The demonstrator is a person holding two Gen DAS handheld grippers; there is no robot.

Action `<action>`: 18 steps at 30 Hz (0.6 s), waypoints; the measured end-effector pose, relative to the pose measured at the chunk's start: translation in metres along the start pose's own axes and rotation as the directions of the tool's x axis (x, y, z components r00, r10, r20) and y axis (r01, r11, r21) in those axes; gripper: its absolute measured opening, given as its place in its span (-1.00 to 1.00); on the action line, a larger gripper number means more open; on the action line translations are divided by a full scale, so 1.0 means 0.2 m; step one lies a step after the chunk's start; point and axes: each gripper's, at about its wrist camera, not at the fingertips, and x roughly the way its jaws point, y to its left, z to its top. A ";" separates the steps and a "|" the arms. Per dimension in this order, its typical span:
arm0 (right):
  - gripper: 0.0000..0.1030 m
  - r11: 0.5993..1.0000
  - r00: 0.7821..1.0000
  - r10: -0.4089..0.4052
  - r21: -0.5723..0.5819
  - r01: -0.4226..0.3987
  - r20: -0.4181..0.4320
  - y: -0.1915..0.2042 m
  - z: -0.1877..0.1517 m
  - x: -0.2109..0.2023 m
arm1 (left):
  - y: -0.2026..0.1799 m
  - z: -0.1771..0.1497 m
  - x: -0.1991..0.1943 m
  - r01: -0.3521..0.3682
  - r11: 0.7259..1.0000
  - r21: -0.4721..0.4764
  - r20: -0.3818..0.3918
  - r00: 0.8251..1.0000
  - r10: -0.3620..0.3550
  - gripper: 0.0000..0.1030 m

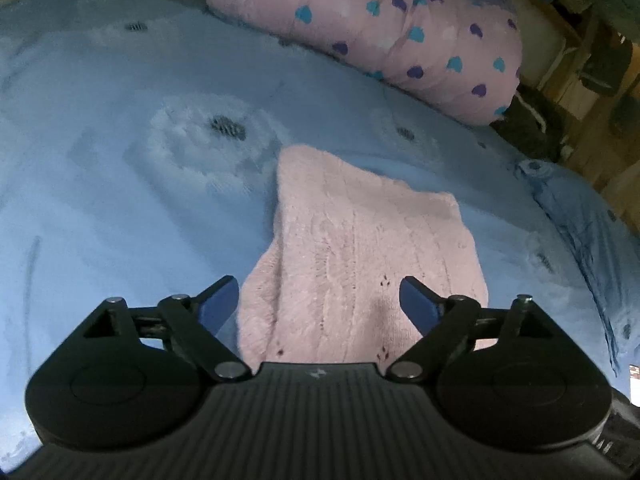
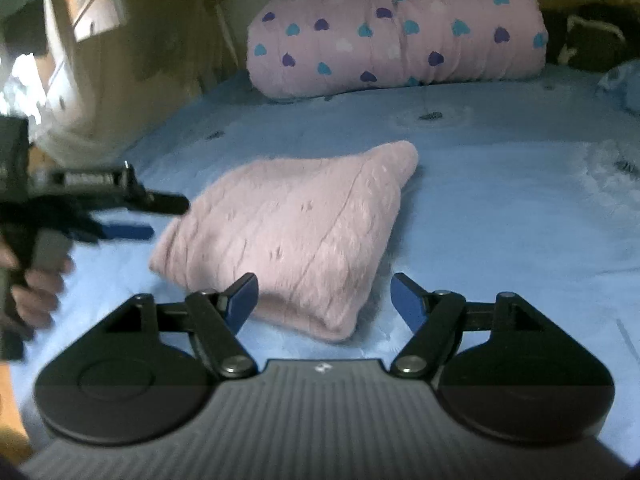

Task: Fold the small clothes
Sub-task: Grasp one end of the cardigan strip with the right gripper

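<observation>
Hand-held grippers [image 1: 320,300] [image 2: 324,298] gape above folded pink garment [image 2: 288,232]; heart-print pillow [image 2: 400,32] behind.

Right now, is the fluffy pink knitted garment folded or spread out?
Folded: the fluffy pink knitted garment lies as a compact, thick, doubled bundle on the light blue bedsheet.

Each gripper, left gripper [image 1: 320,300] and right gripper [image 2: 324,300], has a black ribbed body with two round discs near its sides. Black linkage bars with silver pivot screws carry blue finger pads [image 1: 219,304]. A small pale mark sits centred on each body
</observation>
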 end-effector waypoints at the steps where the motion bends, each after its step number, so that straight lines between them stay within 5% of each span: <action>1: 0.46 1.000 1.000 0.003 0.023 -0.003 0.000 -0.01 0.02 0.02 | 0.00 0.00 0.03 -0.003 1.000 0.005 -0.006 1.000 0.003 0.77; 9: 0.47 0.977 0.999 0.043 0.211 -0.035 -0.031 -0.12 0.08 0.24 | 0.08 -0.02 0.21 -0.006 1.000 -0.025 -0.053 0.999 0.005 0.82; 18: 0.64 0.957 0.991 0.118 0.274 -0.096 -0.063 -0.15 0.08 0.37 | 0.10 -0.03 0.26 0.015 0.998 -0.054 -0.063 0.998 -0.018 0.87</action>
